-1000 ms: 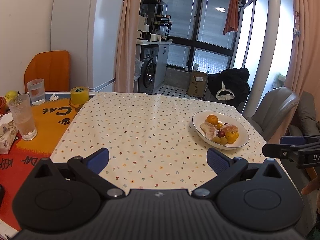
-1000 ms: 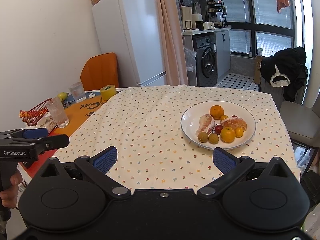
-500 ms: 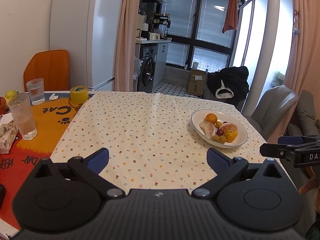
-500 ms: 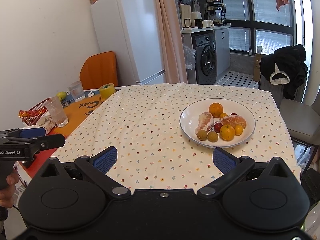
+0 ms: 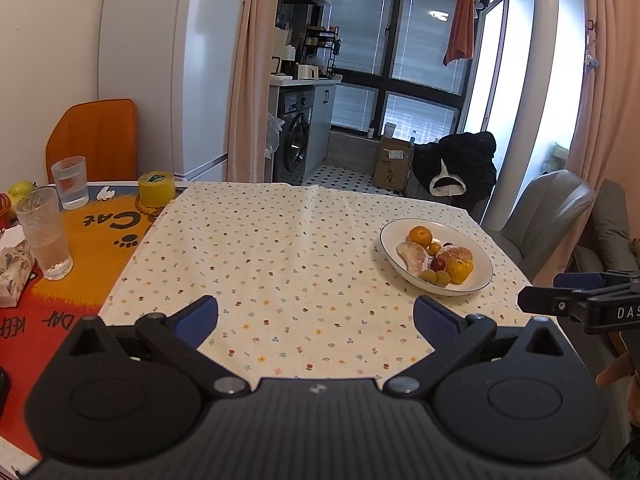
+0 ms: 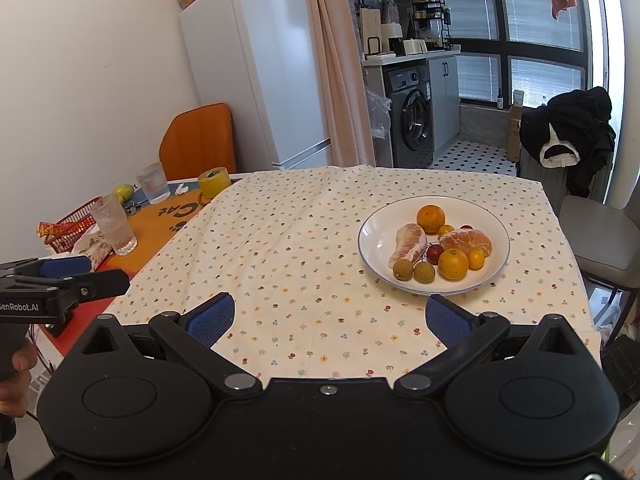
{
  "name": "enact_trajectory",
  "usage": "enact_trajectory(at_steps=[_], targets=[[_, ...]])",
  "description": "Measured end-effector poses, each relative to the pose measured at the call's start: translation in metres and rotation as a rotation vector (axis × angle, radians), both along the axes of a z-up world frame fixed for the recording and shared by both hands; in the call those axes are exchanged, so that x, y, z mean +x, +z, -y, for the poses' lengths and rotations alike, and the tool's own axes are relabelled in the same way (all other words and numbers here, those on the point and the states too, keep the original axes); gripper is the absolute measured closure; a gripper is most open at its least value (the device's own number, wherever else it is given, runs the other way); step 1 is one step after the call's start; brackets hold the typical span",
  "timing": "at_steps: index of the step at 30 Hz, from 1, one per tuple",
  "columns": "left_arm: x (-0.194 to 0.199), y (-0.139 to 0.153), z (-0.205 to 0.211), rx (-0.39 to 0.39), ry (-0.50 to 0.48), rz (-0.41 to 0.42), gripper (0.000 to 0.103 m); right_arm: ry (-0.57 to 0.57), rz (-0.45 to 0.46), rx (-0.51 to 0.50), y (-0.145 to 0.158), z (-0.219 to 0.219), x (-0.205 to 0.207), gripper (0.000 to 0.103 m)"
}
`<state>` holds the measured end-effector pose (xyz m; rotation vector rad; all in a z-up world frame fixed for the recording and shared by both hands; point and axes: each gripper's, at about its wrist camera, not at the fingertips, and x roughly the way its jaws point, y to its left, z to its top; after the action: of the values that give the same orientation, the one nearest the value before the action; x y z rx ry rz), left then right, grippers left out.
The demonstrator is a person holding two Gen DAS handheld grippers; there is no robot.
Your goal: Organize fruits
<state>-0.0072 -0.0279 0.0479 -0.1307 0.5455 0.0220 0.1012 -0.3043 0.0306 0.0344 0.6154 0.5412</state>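
Note:
A white plate (image 6: 374, 246) sits on the right half of the flowered tablecloth (image 6: 288, 248). It holds an orange (image 6: 430, 218), a peeled pomelo piece (image 6: 408, 244), a peeled tangerine (image 6: 466, 242), a second orange (image 6: 453, 264), two brown longans (image 6: 413, 270) and a small red fruit. The same plate (image 5: 390, 254) shows in the left wrist view. My right gripper (image 6: 328, 316) is open over the near table edge, short of the plate. My left gripper (image 5: 316, 316) is open too, left of the plate, nothing between its fingers.
On the orange mat at the left stand two glasses (image 5: 46, 236), a yellow tape roll (image 5: 157, 189), a tissue pack (image 5: 14, 274) and a green-yellow fruit (image 6: 123, 192). A red basket (image 6: 74, 224) sits nearby. A grey chair (image 5: 548, 216) stands right of the table.
Both grippers have risen and pulled back slightly, so the plate looks a little farther off. Both stay open and the fruit has not moved.

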Motion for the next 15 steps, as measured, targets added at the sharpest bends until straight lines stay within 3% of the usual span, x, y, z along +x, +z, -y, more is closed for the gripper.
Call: enact_trajectory(at_steps=[15], targets=[[0.0019, -0.0022, 0.0019, -0.001, -0.009, -0.010, 0.000, -0.005, -0.008, 0.002, 0.0006, 0.0025, 0.0004, 0.000]])
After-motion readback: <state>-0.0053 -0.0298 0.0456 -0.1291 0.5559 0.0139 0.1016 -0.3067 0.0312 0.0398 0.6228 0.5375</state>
